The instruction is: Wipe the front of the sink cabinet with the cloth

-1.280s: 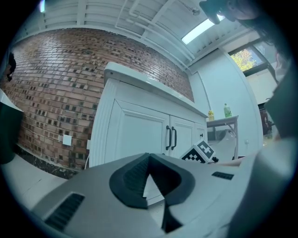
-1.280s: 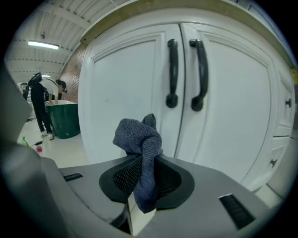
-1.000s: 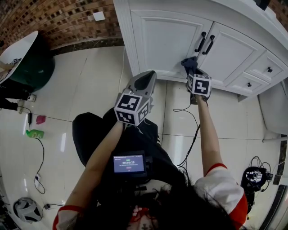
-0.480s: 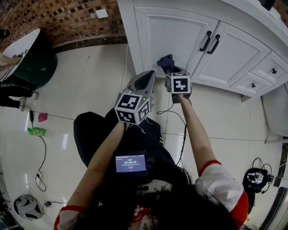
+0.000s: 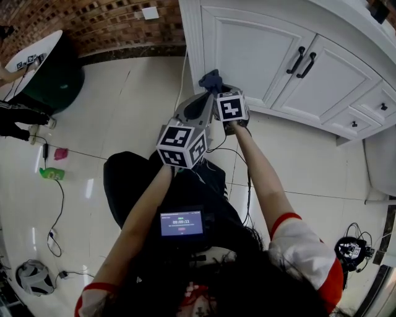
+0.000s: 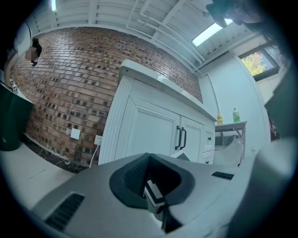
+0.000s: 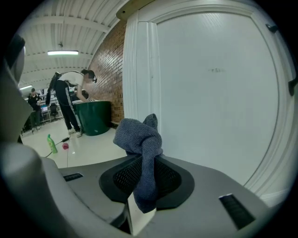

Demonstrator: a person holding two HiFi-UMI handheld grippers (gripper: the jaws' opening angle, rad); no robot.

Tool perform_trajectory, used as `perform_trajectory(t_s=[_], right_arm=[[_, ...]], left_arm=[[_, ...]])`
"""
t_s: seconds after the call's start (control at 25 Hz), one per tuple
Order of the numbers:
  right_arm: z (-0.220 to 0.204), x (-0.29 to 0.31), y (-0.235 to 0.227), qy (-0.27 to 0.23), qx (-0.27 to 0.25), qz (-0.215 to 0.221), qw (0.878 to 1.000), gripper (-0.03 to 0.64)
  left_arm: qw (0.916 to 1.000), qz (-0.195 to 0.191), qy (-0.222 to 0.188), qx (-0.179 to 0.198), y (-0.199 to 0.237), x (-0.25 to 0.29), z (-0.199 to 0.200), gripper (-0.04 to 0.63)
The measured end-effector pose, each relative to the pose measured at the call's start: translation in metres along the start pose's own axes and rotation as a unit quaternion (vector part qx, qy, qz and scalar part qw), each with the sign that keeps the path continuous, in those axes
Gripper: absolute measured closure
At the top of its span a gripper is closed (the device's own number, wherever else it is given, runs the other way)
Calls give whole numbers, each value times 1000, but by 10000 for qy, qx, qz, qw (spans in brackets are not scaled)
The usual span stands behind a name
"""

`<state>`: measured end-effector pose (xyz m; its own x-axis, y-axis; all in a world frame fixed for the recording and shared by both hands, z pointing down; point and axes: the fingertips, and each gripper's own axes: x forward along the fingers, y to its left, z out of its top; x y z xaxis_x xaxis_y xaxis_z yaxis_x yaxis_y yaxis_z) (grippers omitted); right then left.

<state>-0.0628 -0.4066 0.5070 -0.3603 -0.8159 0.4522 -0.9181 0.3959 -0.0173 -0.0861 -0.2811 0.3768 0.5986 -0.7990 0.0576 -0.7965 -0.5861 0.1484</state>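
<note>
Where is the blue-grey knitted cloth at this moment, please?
The blue-grey knitted cloth is pinched in the right gripper, near the head view's centre, by the lower corner of the leftmost white cabinet door.

Brick wall (image 5: 93, 25), pale glossy floor (image 5: 124, 117)
A white socket plate (image 5: 150, 12) sits on the wall; near the wall's foot stands a dark green bin (image 5: 59, 80) — a strip light (image 7: 65, 52) glows on the ceiling beside the wall

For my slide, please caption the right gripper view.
Right gripper, shut on a blue-grey cloth, facing the white cabinet door.
</note>
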Motion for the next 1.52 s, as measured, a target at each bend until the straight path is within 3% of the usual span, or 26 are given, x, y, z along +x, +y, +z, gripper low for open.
perform_trajectory(t_s=[0.36, 0.96, 1.16, 1.52], right_arm=[[-14, -21, -59, 88, 114, -531, 9985, 529], [-80, -95, -190, 320, 740, -1425, 9865, 529], [-87, -94, -183, 295, 807, -1342, 9872, 529], [-94, -42, -94, 440, 625, -485, 9959, 529]], left_arm=[[10000, -30, 59, 24, 1, 0, -2, 560], [9997, -36, 153, 212, -19, 14, -5, 560], [9995, -4, 220, 233, -18, 16, -14, 560], [9988, 409, 172, 190, 20, 16, -15, 560]])
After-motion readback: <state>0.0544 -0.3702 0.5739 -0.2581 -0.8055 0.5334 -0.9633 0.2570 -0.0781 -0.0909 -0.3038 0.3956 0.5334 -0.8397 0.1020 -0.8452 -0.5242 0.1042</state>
